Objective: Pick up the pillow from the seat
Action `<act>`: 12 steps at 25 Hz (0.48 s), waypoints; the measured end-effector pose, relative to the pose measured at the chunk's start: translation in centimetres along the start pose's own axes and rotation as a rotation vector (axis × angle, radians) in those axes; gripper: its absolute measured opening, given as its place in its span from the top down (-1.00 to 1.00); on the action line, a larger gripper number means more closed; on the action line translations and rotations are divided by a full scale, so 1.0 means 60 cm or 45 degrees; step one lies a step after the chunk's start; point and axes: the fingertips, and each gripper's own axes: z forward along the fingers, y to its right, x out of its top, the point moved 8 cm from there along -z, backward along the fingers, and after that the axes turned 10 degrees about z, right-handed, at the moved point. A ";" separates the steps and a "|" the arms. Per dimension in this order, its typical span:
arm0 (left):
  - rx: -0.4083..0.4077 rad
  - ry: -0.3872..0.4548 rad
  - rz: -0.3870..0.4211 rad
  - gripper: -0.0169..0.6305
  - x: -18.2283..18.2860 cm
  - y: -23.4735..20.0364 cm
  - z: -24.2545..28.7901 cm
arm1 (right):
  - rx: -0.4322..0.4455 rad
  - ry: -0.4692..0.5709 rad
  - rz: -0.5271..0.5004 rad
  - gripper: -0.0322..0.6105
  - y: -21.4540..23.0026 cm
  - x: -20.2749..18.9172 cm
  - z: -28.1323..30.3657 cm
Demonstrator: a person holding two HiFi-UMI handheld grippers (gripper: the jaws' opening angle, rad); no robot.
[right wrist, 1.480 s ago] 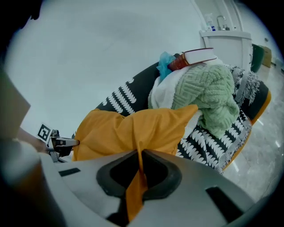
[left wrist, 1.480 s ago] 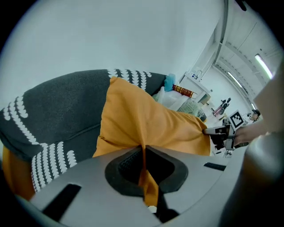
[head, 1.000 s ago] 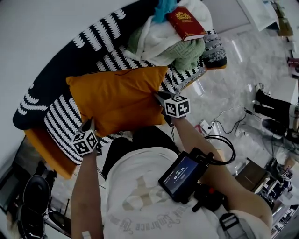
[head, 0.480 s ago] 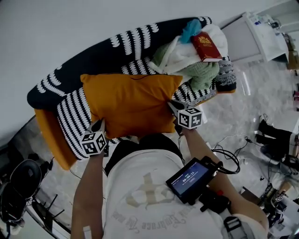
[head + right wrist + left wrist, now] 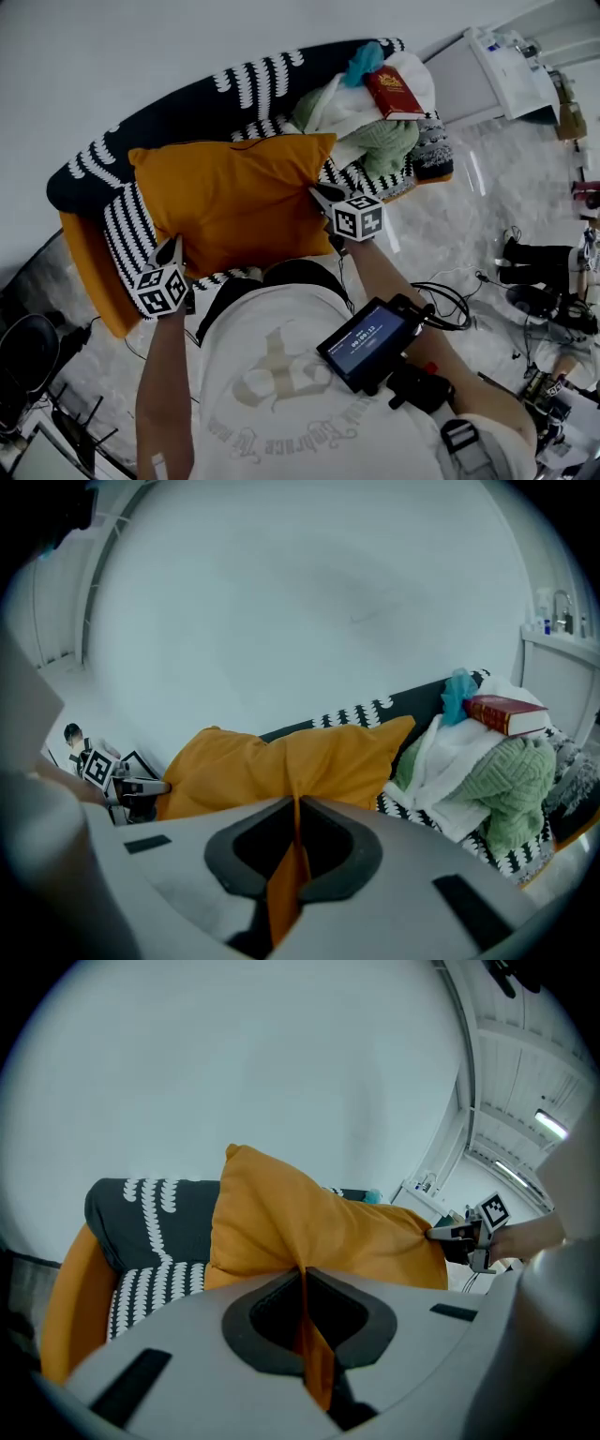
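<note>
Pillow [image 5: 230, 202] is stretching over the striped seat [image 5: 117, 234] between two pinches: the left hand-held gripper [image 5: 173, 247] and right hand-held gripper [image 5: 319, 194] are each clamping shut on a corner fold. Bites this thin risk slipping off if the filling sags or one side is pulling ahead.

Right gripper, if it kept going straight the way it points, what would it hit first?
The orange pillow that the right gripper is pinching; beyond it, probably the sofa back, depth unclear.
</note>
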 end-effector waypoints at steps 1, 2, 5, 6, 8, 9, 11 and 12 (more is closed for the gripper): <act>0.007 0.014 -0.003 0.89 0.001 -0.001 -0.007 | 0.012 0.007 -0.012 0.81 -0.006 0.007 0.000; 0.016 0.027 -0.010 0.89 0.000 -0.001 -0.015 | 0.024 0.013 -0.026 0.81 -0.013 0.013 0.000; 0.046 0.065 -0.035 0.89 -0.009 -0.005 -0.040 | 0.060 0.027 -0.066 0.81 -0.036 0.025 0.003; 0.058 0.079 -0.041 0.89 -0.011 -0.009 -0.053 | 0.071 0.034 -0.078 0.81 -0.048 0.028 0.003; 0.083 0.108 -0.047 0.89 -0.009 -0.013 -0.083 | 0.095 0.053 -0.104 0.81 -0.076 0.037 -0.004; 0.095 0.123 -0.046 0.89 -0.005 -0.011 -0.097 | 0.108 0.065 -0.116 0.81 -0.086 0.043 -0.011; 0.117 0.157 -0.042 0.89 0.005 0.001 -0.115 | 0.134 0.089 -0.143 0.81 -0.094 0.056 -0.025; 0.127 0.176 -0.041 0.89 0.008 0.007 -0.120 | 0.147 0.100 -0.157 0.81 -0.094 0.062 -0.030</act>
